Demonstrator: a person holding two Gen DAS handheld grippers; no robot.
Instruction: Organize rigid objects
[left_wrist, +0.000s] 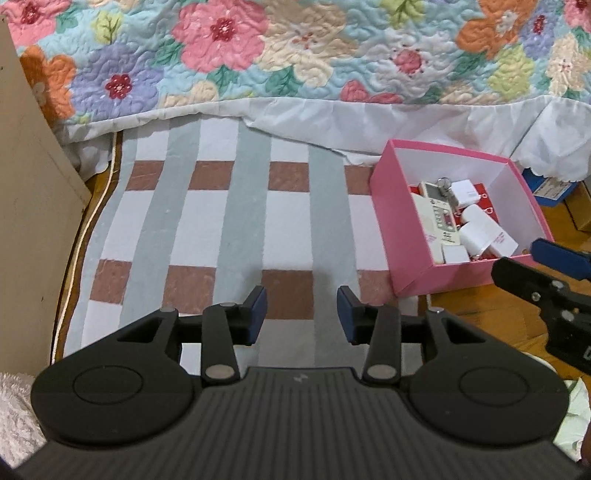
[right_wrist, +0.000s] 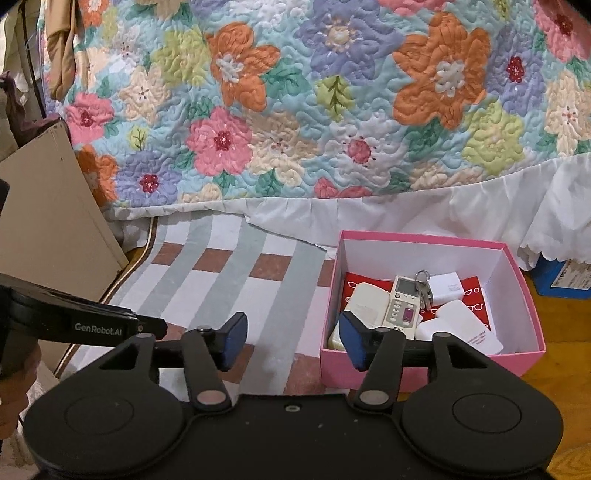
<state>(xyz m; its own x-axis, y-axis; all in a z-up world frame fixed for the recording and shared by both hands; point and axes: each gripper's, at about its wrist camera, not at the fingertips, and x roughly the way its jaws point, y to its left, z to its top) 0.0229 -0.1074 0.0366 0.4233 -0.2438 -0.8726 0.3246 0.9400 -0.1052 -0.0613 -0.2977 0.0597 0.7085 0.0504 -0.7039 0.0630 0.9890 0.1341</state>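
- The left gripper (left_wrist: 301, 314) hangs over the checked mat (left_wrist: 207, 221) at the lower middle of the left wrist view, its blue pads apart with only mat showing between them; it carries nothing.
- The right gripper (right_wrist: 291, 341) sits at the lower middle of the right wrist view with its jaws spread and nothing between them. Its right pad (right_wrist: 352, 341) overlaps the near left corner of the pink box (right_wrist: 436, 242) in the picture; whether it touches the wall I cannot tell.
- The task's things lie inside the pink box at the right of both views: a remote control (right_wrist: 402, 306), a bunch of keys (right_wrist: 423, 286), a cream case (right_wrist: 364, 301) and several white chargers (right_wrist: 447, 288), all heaped on a red card (right_wrist: 472, 291).
- The visible mat holds no loose item, so the collecting looks close to finished, judging by what lies in view.
- To do the present step well, I would lift both empty grippers clear of the box wall before moving sideways, since a nudge could slide the light box off the mat onto the wooden floor (right_wrist: 554, 369).
- Anything else added should go down in the open white corner at the box's upper right, lowered gently to avoid knocking the stacked chargers.
- Keep the two grippers well apart; in the left wrist view the right one already crowds the box's lower right corner.
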